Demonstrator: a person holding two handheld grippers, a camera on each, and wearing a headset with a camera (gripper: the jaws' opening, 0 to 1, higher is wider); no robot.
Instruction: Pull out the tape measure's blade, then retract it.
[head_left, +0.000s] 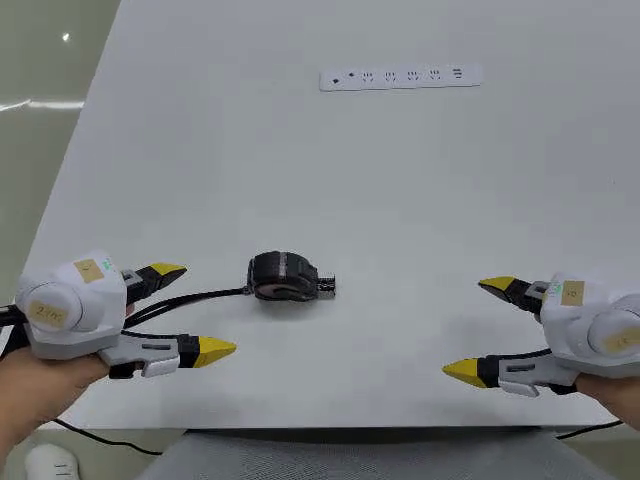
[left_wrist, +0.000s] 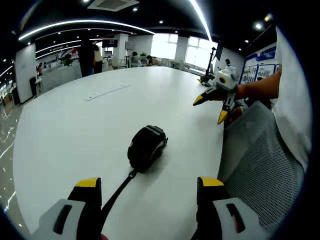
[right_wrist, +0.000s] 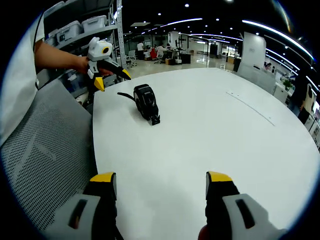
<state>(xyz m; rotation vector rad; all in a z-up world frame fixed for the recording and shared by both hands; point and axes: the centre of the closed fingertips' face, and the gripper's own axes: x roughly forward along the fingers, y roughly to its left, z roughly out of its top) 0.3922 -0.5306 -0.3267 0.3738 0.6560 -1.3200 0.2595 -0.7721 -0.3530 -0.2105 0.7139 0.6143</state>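
On the white tabletop (head_left: 400, 200), yellow-tipped left gripper (head_left: 203, 308) and right gripper (head_left: 468, 327) gape empty; the unpinned black tape measure (head_left: 285, 277) may skid.

White counter (head_left: 420, 200), matte, spans mid-frame. White power strip (head_left: 400, 77) lies flat at upper centre. Grey mesh chair back (head_left: 360, 458) along bottom edge.

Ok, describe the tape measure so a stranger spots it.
Look at the white table, toward its near edge. Between the left gripper and right gripper sits the tape measure, a dark rounded case trailing a black strap, unlike the flat white power strip at the far side.
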